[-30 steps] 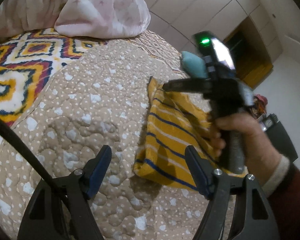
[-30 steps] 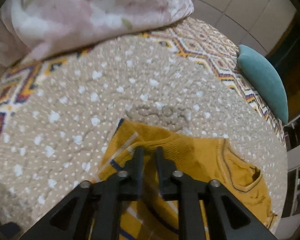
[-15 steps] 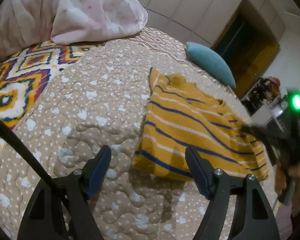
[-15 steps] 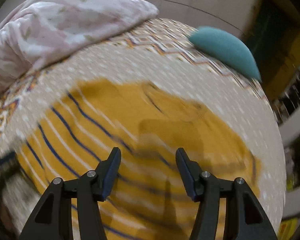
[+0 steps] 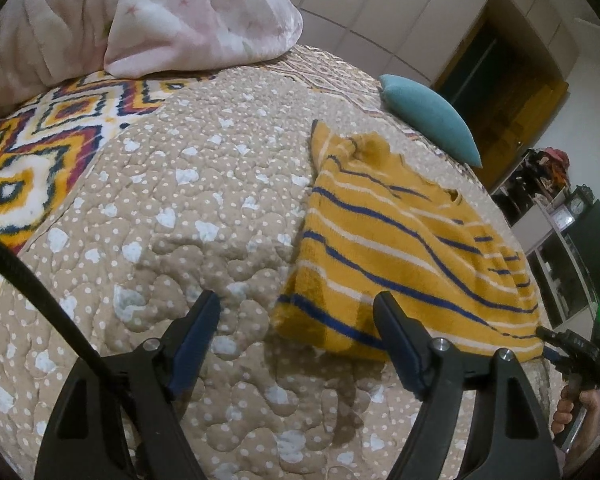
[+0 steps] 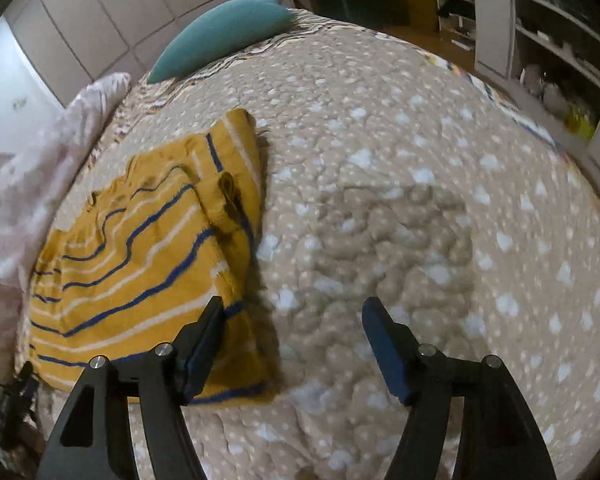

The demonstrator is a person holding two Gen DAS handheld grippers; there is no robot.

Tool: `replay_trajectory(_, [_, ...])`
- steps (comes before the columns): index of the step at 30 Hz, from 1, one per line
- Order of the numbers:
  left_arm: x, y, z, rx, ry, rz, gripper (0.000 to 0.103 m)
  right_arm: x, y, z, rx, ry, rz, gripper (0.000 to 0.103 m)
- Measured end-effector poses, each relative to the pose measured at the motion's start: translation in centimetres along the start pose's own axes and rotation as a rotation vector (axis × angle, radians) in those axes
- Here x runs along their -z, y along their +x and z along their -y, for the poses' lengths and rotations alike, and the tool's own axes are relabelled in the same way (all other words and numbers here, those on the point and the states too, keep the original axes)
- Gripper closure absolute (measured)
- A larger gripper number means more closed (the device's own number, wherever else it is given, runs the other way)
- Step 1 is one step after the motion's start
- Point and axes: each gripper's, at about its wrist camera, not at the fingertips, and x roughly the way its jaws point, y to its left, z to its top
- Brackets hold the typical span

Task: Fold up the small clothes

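We had both claws wide and empty — the right gripper [image 6: 292, 344] opening further, the left gripper [image 5: 298, 332] opening too — so gripping the sweater's [image 5: 400, 256] near hem on the bed [image 5: 180, 220] squarely seemed best.

The right wrist view is motion-blurred, smearing the striped garment [image 6: 140, 264]. In the left wrist view, the frame edge crops a hand [image 5: 576, 408], and shelf clutter [image 5: 548, 172] is too small to identify.
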Motion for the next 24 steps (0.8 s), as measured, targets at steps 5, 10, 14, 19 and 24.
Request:
replay_trajectory(5, [0.1,0.1,0.2,-0.006,0.004,-0.001,0.024,1.6,0.7,-1.0,0.021,-0.001,0.058,0.022])
replay_trajectory(10, [0.2,0.2,0.4,-0.017,0.015,-0.004,0.023,2.4,1.3,-1.4,0.003,-0.019,0.13,0.007])
replay_trajectory(14, [0.3,0.4,0.6,-0.038,0.034,-0.006,0.022,2.9,1.7,-2.0,-0.014,-0.068,0.135,0.0])
replay_trajectory(19, [0.3,0.6,1.0,-0.058,0.052,-0.011,0.021,2.9,1.5,-1.5,-0.059,-0.042,0.155,0.0])
replay_trajectory(24, [0.3,0.8,1.3,-0.067,0.069,-0.018,0.018,3.1,1.3,-1.3,-0.072,-0.035,0.165,0.0])
